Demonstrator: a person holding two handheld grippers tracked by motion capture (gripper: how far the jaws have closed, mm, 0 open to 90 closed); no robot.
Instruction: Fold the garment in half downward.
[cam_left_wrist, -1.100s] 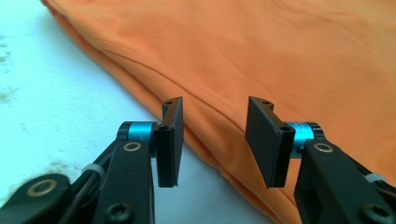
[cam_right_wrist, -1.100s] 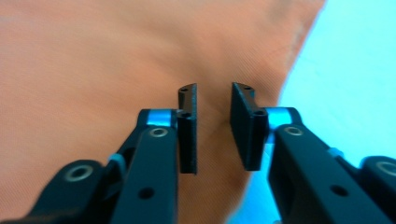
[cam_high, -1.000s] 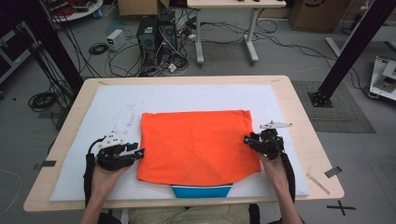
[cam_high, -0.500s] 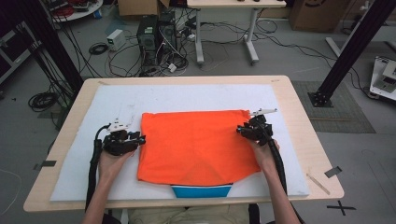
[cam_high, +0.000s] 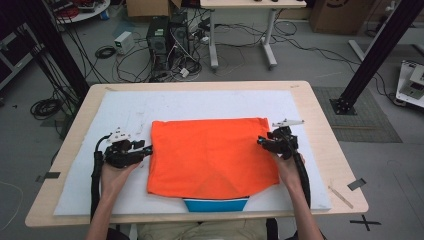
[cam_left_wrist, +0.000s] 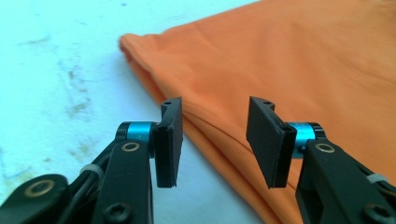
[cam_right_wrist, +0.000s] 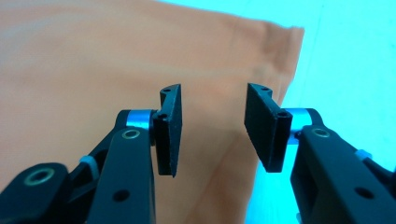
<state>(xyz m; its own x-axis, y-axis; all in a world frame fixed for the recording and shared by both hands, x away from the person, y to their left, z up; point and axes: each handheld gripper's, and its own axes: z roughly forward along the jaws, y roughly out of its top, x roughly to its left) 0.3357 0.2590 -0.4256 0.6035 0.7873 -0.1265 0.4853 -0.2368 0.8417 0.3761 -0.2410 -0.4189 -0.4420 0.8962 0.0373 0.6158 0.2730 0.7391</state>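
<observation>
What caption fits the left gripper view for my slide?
Open left gripper poised at the folded side edge of the orange garment lying on the white table cover.

Orange cloth (cam_high: 212, 155); blue piece (cam_high: 216, 204) beneath; white mat (cam_high: 200, 105); light wood table (cam_high: 325, 130); black jaws.

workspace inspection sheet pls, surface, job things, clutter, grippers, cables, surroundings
surface: wooden table under a white mat, faintly smudged.
job's things: folded orange cloth lying flat; blue piece poking out at its near edge.
clutter: nothing seen on the mat.
grippers: left gripper open at the cloth's left edge; right gripper open at its right edge.
cables: black cable along the left forearm, another along the right.
surroundings: computer towers, floor wiring, black frame posts.
</observation>
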